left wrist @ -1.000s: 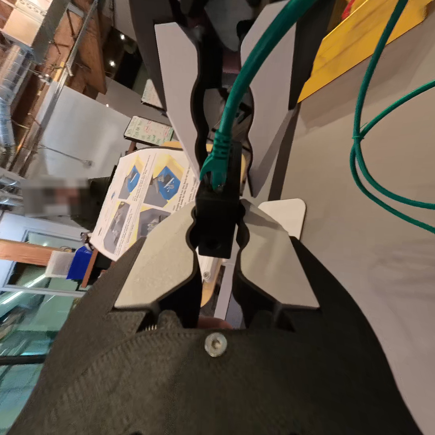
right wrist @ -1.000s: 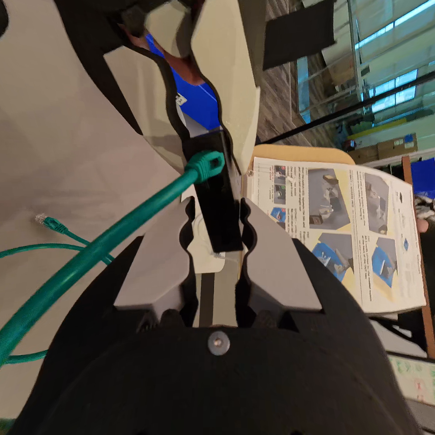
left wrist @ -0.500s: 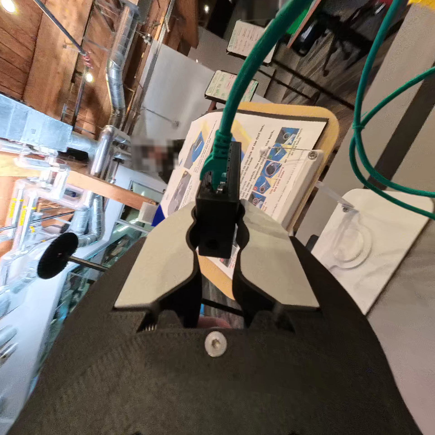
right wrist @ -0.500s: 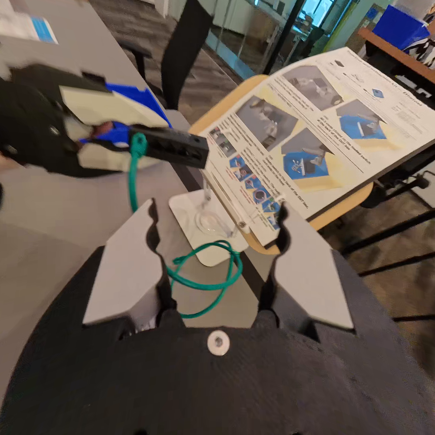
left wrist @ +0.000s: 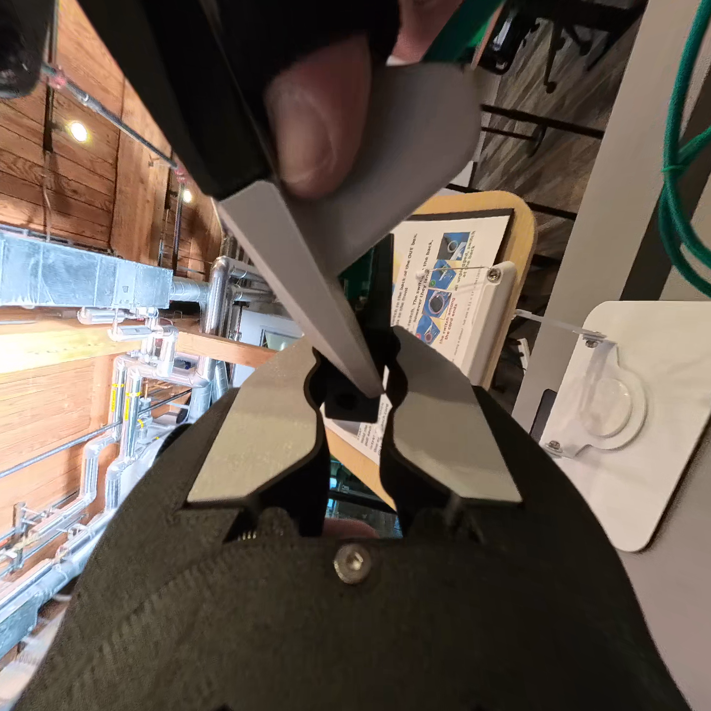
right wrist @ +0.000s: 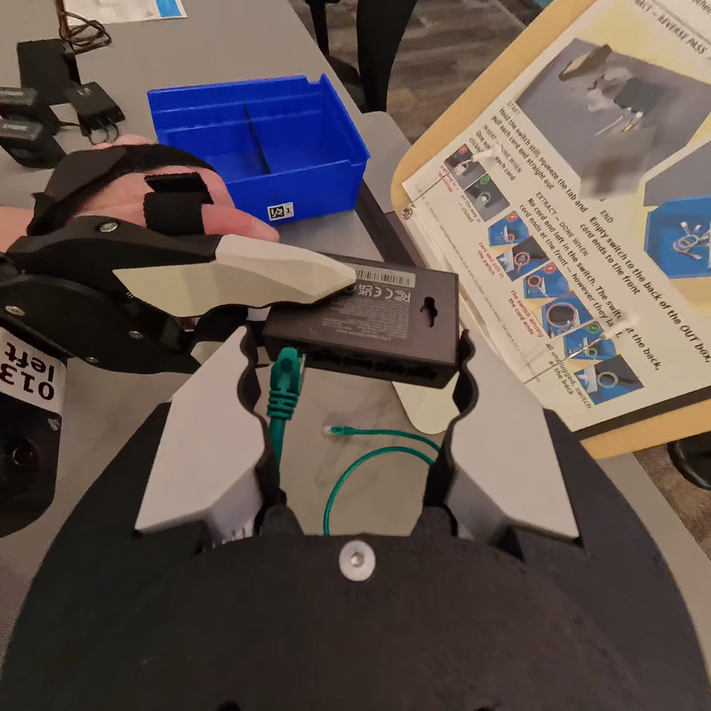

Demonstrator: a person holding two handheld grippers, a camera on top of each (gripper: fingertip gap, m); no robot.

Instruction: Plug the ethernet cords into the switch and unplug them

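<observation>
My left gripper [left wrist: 352,371] is shut on one end of the black switch [left wrist: 348,404] and holds it above the grey table. In the right wrist view the switch [right wrist: 384,319] lies bottom side up, with the left gripper's upper finger [right wrist: 238,277] on it. A green ethernet cord's plug [right wrist: 285,371] sits in its leftmost port. My right gripper [right wrist: 354,340] is open and empty, its fingertips straddling the port side, the plug beside its left finger. One right finger [left wrist: 307,292] crosses the left wrist view. Another cord end [right wrist: 340,431] lies loose on the table.
A blue bin [right wrist: 261,142] stands on the table [right wrist: 231,50] behind the left hand. An instruction board [right wrist: 577,231] on a white stand base [left wrist: 635,404] is at the right. Black boxes [right wrist: 34,127] lie far left. A green cord loop [left wrist: 673,173] lies on the table. Less than 4 cm separates the two grippers' tips.
My right gripper let go of the switch, opened and pulled away, then came back close with its open fingers around the port side. My left gripper kept hold of the switch throughout.
</observation>
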